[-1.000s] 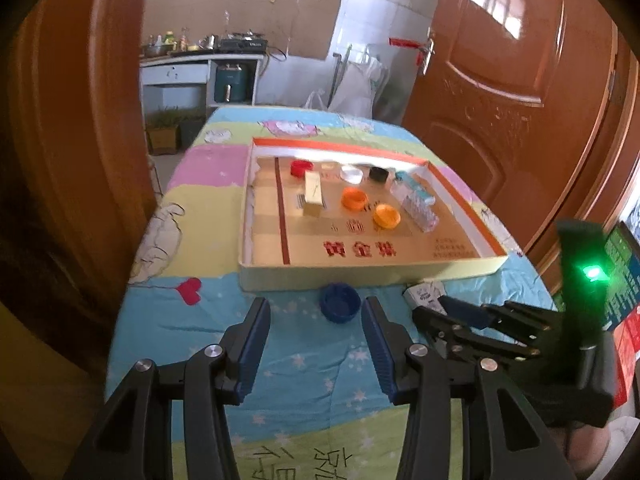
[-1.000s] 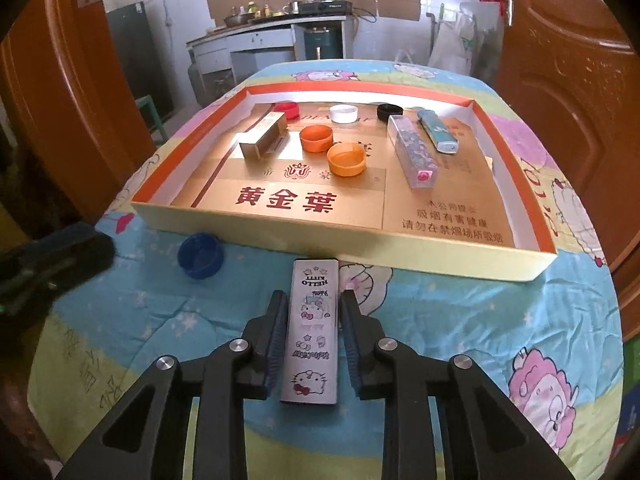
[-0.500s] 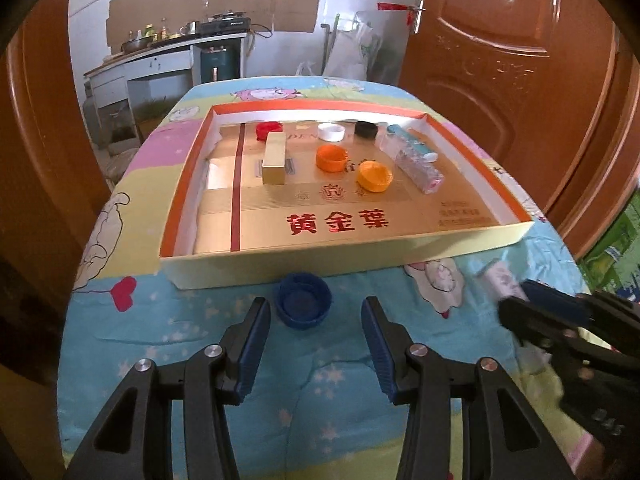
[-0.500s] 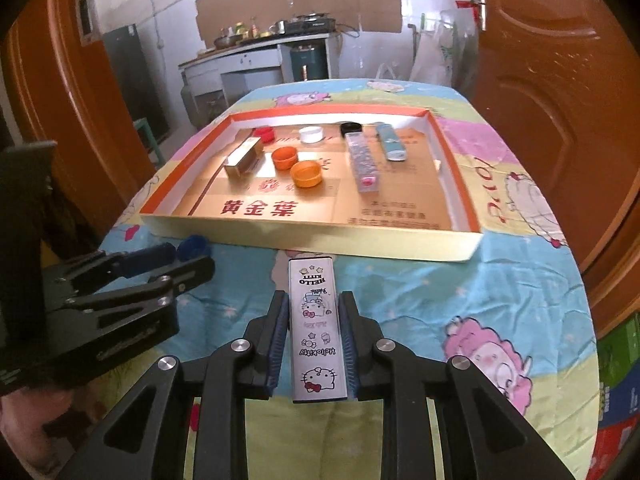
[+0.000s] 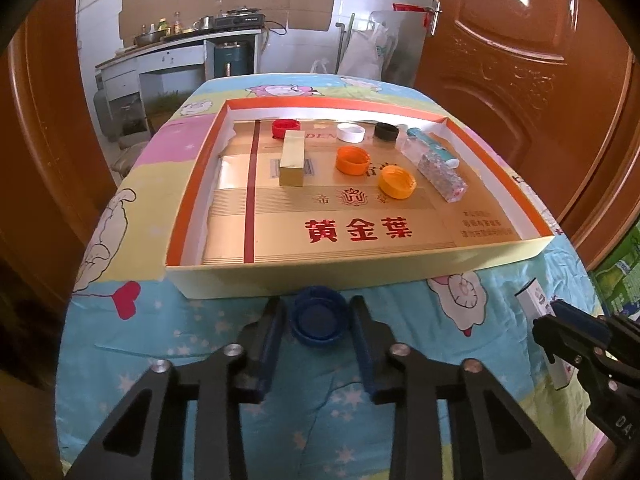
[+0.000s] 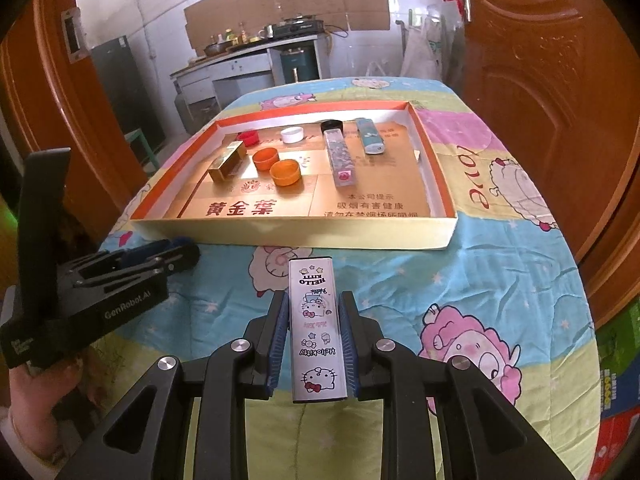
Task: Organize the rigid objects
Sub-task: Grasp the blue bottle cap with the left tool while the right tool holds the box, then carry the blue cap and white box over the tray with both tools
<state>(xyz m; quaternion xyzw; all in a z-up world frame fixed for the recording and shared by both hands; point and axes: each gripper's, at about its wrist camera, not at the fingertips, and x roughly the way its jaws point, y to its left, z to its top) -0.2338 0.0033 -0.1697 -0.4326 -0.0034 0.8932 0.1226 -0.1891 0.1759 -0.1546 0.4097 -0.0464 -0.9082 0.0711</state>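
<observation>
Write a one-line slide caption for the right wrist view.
Right gripper clamps a Hello Kitty case above the cartoon bedspread, facing the shallow cardboard tray.

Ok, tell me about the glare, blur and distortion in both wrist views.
Left wrist view: glare washes out the gold floor of the tray near the gold box; fisheye bends the door frames; the blue cap is sharp. Right wrist view: the Hello Kitty case reads crisply, the tray prints clearly, and the image corners vignette dark.
</observation>
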